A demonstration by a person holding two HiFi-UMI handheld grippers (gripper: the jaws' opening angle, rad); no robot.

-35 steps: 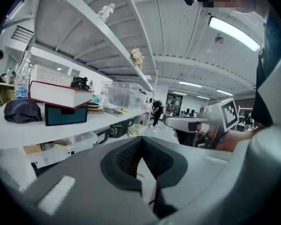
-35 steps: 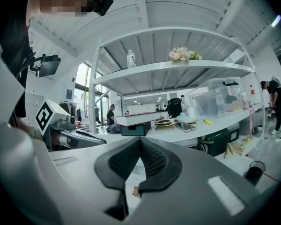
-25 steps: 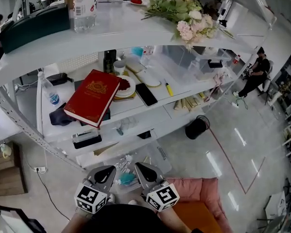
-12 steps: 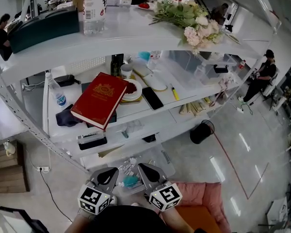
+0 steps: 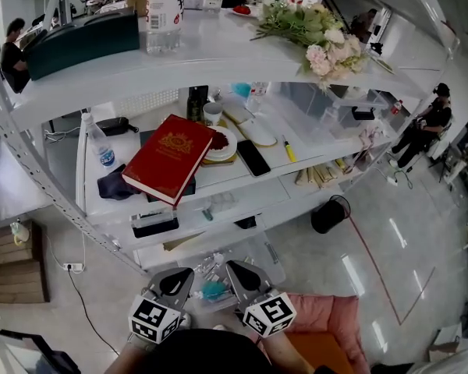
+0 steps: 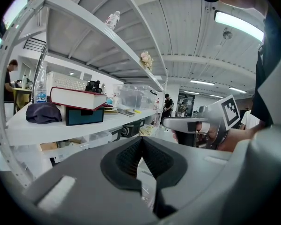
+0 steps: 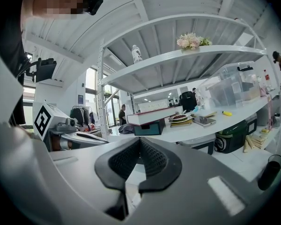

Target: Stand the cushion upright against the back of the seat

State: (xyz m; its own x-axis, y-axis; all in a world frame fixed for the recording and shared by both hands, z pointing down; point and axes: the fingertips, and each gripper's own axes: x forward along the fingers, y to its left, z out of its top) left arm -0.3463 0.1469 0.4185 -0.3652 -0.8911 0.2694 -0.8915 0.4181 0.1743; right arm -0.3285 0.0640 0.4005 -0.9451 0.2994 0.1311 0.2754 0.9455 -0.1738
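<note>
1. Head view: the cushion (image 5: pixel 320 354) is taken to be the orange pad lying flat at the lower right edge, bordered by the pink padded seat (image 5: pixel 331 310). Only part of either is shown, so which piece is which cannot be settled for certain.
2. The left gripper (image 5: pixel 174 279) and right gripper (image 5: pixel 243 276) are held side by side near the person's body, well apart from the cushion and aimed toward the white shelving (image 5: pixel 218 57).
3. In the left gripper view, the left gripper (image 6: pixel 141 142) is seen with its jaws pressed together and nothing between them. The same is seen of the right gripper (image 7: pixel 140 142) in the right gripper view.
4. The cushion is judged to be light, soft and floppy, with a fabric cover that should not slip. Sagging or folding is to be expected if it is lifted by one corner alone.
5. A hold on two spaced points of one edge, one for each gripper, is judged best, with the cover and some filling pinched together.
6. No fragility is expected. Slumping forward off the seat back is the likely fault, so the lower edge should be seated firmly first.
</note>
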